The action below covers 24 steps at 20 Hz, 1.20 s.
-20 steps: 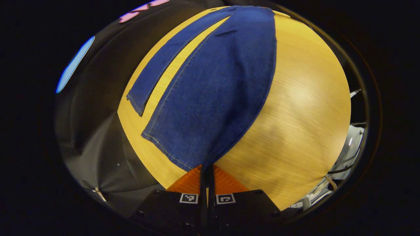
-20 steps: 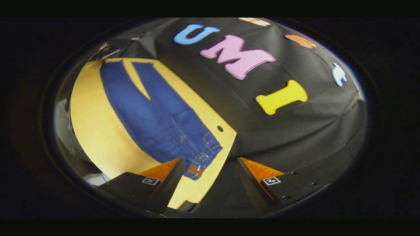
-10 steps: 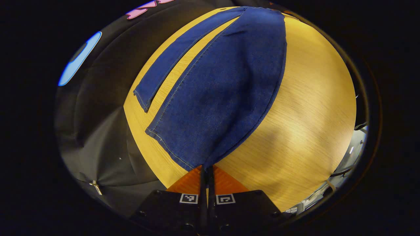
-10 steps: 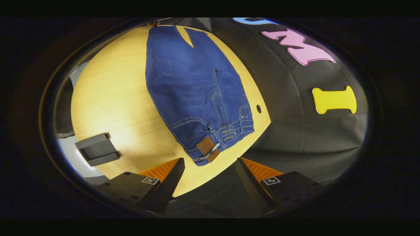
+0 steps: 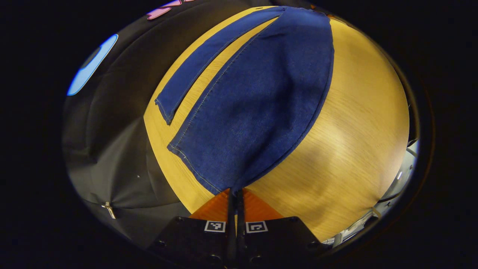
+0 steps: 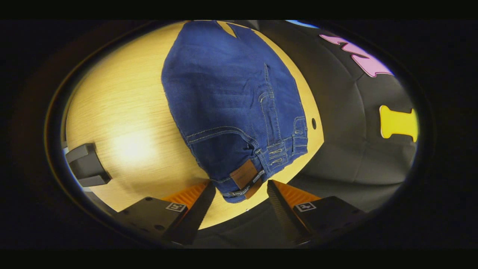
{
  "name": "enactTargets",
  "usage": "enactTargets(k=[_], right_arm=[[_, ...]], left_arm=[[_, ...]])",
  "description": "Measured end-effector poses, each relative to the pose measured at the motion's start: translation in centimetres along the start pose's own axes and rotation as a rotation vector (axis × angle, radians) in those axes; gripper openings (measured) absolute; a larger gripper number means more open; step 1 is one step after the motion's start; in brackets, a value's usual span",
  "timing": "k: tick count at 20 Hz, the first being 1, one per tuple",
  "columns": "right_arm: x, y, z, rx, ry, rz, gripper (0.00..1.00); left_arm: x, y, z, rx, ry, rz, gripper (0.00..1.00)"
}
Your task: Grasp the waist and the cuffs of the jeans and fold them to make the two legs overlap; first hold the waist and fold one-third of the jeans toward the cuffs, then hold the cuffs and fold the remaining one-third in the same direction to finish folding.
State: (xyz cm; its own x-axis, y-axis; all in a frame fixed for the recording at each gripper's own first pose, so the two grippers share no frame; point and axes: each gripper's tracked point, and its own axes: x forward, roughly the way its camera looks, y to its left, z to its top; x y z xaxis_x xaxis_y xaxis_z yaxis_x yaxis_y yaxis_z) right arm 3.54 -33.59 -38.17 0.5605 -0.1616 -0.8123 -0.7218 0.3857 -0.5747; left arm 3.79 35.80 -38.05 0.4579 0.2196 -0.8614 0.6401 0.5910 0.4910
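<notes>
Pinching a cuff corner, the left gripper is closed on the jeans, whose legs run straight ahead of it across the table. Jaws wide and empty, the right gripper hovers with the waist just ahead between its fingers, long axis pointing away.

The left gripper has its fingers pressed together on the jeans cuff; the right gripper hangs spread wide just over the waist.
</notes>
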Motion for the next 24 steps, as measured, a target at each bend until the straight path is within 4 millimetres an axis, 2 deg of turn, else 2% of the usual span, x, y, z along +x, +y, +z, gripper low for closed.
enactTargets(k=[1, 3, 4, 5, 6, 7, 8, 12, 13, 14, 15, 16, 19, 20, 21, 22, 24], right_arm=[[0.3, 0.0, 0.2, -0.004, 0.003, 0.005, 0.86], [1.0, 0.3, 0.7, -0.026, 0.007, 0.004, 0.67], [1.2, 0.0, 0.9, -0.042, 0.008, -0.015, 0.41], [1.8, -0.2, 0.8, -0.040, 0.007, -0.032, 0.39], [1.6, -0.3, 0.8, -0.022, 0.009, -0.041, 0.24], [1.6, -0.4, 1.0, 0.021, 0.003, -0.048, 0.19], [1.7, -0.3, 0.8, 0.070, 0.002, -0.039, 0.10], [1.5, -0.9, 1.3, 0.168, -0.002, 0.017, 0.05], [1.3, -1.4, 1.6, 0.182, -0.009, 0.019, 0.02], [0.8, -2.1, 1.8, 0.204, -0.014, 0.015, 0.07], [0.2, -3.0, 2.3, 0.241, -0.030, 0.001, 0.02], [-0.5, -4.2, 2.8, 0.295, -0.047, -0.017, 0.02], [-2.7, -9.0, 5.2, 0.456, -0.113, -0.076, 0.02], [-3.2, -10.8, 6.0, 0.498, -0.133, -0.093, 0.07], [-3.6, -12.6, 6.7, 0.544, -0.152, -0.106, 0.07], [-3.8, -14.3, 7.4, 0.593, -0.172, -0.121, 0.07], [-3.4, -16.9, 8.5, 0.697, -0.202, -0.141, 0.07]], left_arm=[[0.1, 0.1, 0.0, -0.007, -0.003, 0.011, 0.06], [0.1, 0.2, 0.0, -0.017, -0.007, 0.029, 0.06], [0.2, 0.2, 0.0, -0.019, -0.007, 0.031, 0.06], [0.1, 0.1, 0.0, -0.023, -0.004, 0.030, 0.06], [0.0, 0.1, 0.1, -0.035, -0.001, 0.030, 0.06], [0.1, 0.1, 0.1, -0.053, 0.002, 0.031, 0.06], [0.1, 0.1, 0.2, -0.082, 0.002, 0.035, 0.06], [-0.2, 0.4, 0.6, -0.271, -0.006, 0.040, 0.06], [-0.3, 0.6, 0.7, -0.319, -0.008, 0.031, 0.06], [-0.2, 0.7, 0.9, -0.370, -0.011, 0.018, 0.06], [-0.4, 1.0, 1.0, -0.421, -0.021, 0.013, 0.10], [-0.8, 1.7, 1.7, -0.475, -0.049, 0.026, 0.06], [-1.9, 4.2, 3.6, -0.629, -0.104, 0.046, 0.06], [-2.4, 5.2, 4.3, -0.666, -0.112, 0.052, 0.06], [-3.4, 6.1, 4.8, -0.700, -0.126, 0.059, 0.10], [-4.3, 7.3, 5.8, -0.739, -0.150, 0.066, 0.06], [-6.4, 10.3, 8.2, -0.831, -0.195, 0.072, 0.05]])
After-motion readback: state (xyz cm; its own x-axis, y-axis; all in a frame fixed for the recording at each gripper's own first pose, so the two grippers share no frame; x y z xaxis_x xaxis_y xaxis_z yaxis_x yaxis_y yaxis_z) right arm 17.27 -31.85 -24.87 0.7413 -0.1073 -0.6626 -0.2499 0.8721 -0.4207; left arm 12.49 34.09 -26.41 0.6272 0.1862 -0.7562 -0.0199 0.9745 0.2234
